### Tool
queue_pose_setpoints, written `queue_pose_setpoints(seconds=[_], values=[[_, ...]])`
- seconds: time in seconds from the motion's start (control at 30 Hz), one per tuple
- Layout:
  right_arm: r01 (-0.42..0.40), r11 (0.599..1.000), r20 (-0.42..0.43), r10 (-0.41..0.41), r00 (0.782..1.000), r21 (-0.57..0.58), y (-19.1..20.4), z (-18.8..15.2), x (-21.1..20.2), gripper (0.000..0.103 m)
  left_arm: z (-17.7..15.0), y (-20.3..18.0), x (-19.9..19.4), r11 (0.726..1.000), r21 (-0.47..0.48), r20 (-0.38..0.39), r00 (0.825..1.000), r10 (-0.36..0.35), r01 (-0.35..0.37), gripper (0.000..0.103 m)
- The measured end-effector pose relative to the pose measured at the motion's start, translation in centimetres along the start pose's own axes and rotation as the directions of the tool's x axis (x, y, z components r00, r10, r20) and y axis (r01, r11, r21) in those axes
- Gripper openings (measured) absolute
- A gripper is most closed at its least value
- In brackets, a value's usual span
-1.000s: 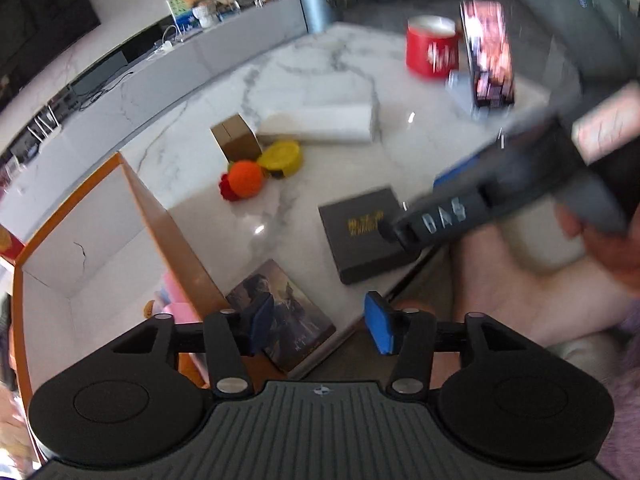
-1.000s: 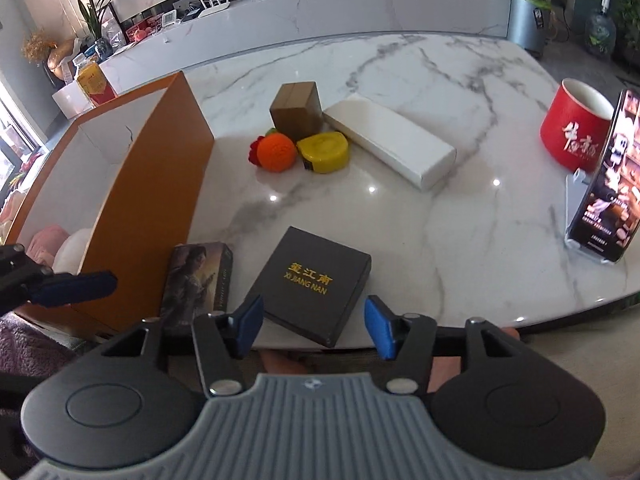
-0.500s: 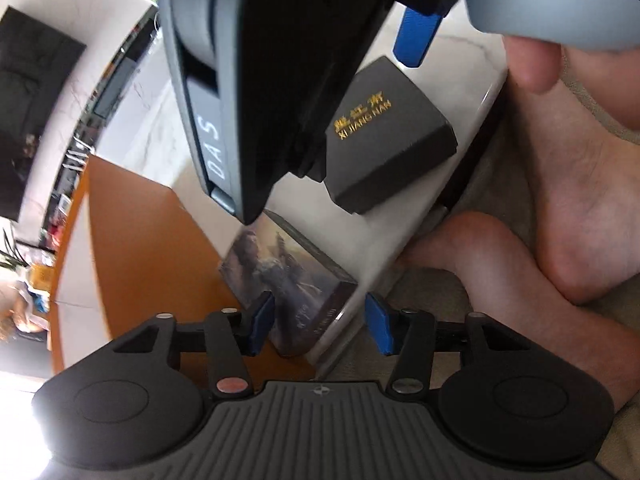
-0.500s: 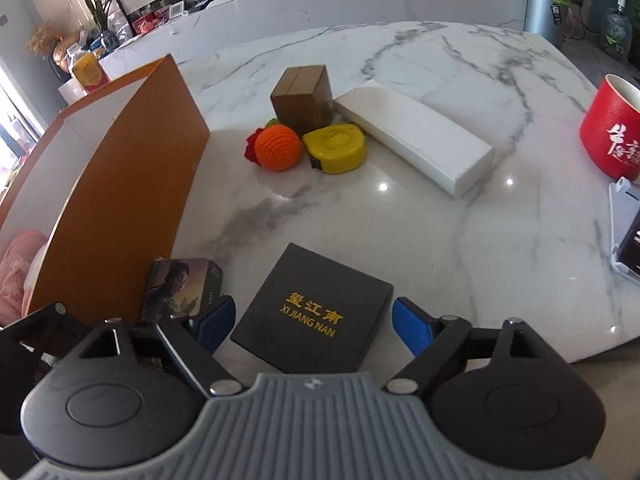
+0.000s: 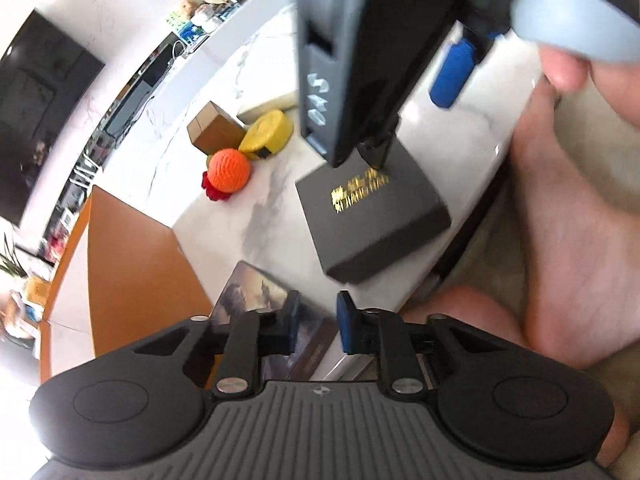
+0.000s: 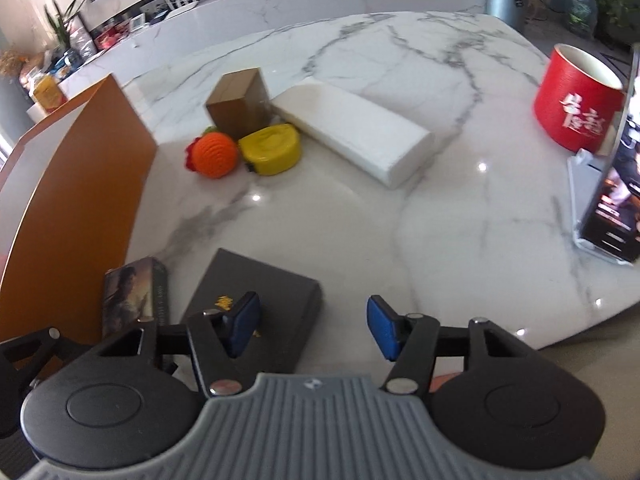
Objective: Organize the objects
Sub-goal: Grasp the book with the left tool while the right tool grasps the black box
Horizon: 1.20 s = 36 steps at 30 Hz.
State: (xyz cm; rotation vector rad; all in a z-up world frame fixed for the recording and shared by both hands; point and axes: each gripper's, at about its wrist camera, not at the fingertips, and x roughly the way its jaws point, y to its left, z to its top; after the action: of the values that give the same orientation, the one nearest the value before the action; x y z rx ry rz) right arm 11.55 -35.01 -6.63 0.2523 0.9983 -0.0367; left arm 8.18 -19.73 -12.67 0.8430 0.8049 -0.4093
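Note:
A picture-covered box [image 5: 256,296] lies flat at the marble table's near edge, beside the wall of an open orange box [image 5: 132,256]. My left gripper [image 5: 319,320] is shut on the picture box's near corner, one pad on each side. A black box with gold lettering [image 6: 260,284] lies just to its right. My right gripper [image 6: 310,330] hangs low over it with its jaws closing. Its left finger is above the lid and its right finger is past the box's right edge, with neither pad pressing. In the left wrist view the right gripper's blue pad [image 5: 452,76] shows above the black box [image 5: 372,216].
Farther back sit an orange knitted ball [image 6: 214,154], a yellow tape measure [image 6: 272,148], a brown carton [image 6: 238,108] and a long white box [image 6: 352,128]. A red cup [image 6: 576,108] and a phone on a stand [image 6: 616,184] stand at the right. A person's bare leg [image 5: 560,220] is below the table edge.
My left gripper sank to the picture box and closed on its corner. My right gripper moved forward and down over the black box, its jaws widening, then narrowing.

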Motion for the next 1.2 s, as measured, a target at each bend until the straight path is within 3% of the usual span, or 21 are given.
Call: queue_pose_setpoints(seconds=[0.1, 0.13, 0.17, 0.3, 0.4, 0.5, 0.6, 0.77, 0.97, 1.0, 1.07, 1.13, 1.2], values=[[-0.063, 0.997, 0.012, 0.063, 0.998, 0.036, -0.2, 0.3, -0.5, 0.069, 0.5, 1.5, -0.4, 0.992, -0.122, -0.030, 0.999, -0.019, 0.015, 0.021], [-0.080, 0.996, 0.016, 0.079, 0.997, 0.033, 0.1, 0.4, -0.6, 0.079, 0.5, 1.7, -0.4, 0.992, -0.128, -0.048, 0.999, -0.001, -0.005, 0.032], [-0.085, 0.996, 0.016, 0.085, 0.996, 0.024, 0.6, 0.4, -0.5, 0.084, 0.4, 1.9, -0.3, 0.991, -0.132, -0.061, 0.998, 0.009, -0.017, 0.037], [-0.084, 0.996, -0.021, 0.084, 0.996, 0.012, 2.4, 0.3, 0.8, 0.086, 0.5, 2.3, 0.2, 0.987, -0.155, -0.117, 0.993, 0.028, -0.046, 0.052], [-0.102, 0.994, -0.062, 0.105, 0.993, 0.043, 2.4, -0.1, 2.1, 0.086, 0.2, 2.0, 0.6, 0.989, -0.142, -0.144, 0.989, 0.025, -0.046, 0.054], [-0.111, 0.991, -0.060, 0.116, 0.991, 0.072, 1.9, -0.3, 2.8, 0.090, -0.2, 1.6, 0.8, 0.985, -0.158, -0.157, 0.987, 0.043, -0.068, 0.064], [-0.147, 0.986, -0.061, 0.152, 0.986, 0.081, 1.7, -0.4, 2.7, 0.083, -0.3, 2.1, 1.0, 0.980, -0.187, -0.148, 0.988, 0.034, -0.062, 0.054], [-0.146, 0.983, -0.056, 0.153, 0.987, 0.114, 0.4, 0.0, 2.0, 0.062, -0.7, 2.3, 0.8, 0.976, -0.213, -0.104, 0.994, 0.025, -0.047, 0.051], [-0.083, 0.983, -0.044, 0.091, 0.995, 0.161, -1.9, 0.6, 1.1, 0.059, 0.6, 1.8, 0.5, 0.974, -0.225, -0.048, 0.999, -0.002, -0.008, 0.051], [-0.080, 0.982, -0.043, 0.089, 0.995, 0.171, -2.2, 0.7, 0.9, 0.058, 0.6, 2.0, 0.5, 0.972, -0.234, -0.038, 0.999, -0.015, 0.006, 0.047], [-0.110, 0.976, -0.035, 0.118, 0.992, 0.190, -2.4, 0.8, 0.7, 0.061, 0.6, 2.5, -0.2, 0.960, -0.271, 0.003, 0.997, -0.075, 0.073, 0.037], [-0.153, 0.967, -0.037, 0.163, 0.986, 0.203, -2.0, 1.0, 0.8, 0.077, 0.4, 2.9, -1.4, 0.932, -0.324, 0.035, 0.987, -0.159, 0.162, 0.021], [-0.159, 0.971, -0.051, 0.171, 0.984, 0.181, -1.0, 0.9, 1.1, 0.081, 0.2, 3.9, -1.6, 0.917, -0.360, 0.036, 0.985, -0.169, 0.171, 0.021]])
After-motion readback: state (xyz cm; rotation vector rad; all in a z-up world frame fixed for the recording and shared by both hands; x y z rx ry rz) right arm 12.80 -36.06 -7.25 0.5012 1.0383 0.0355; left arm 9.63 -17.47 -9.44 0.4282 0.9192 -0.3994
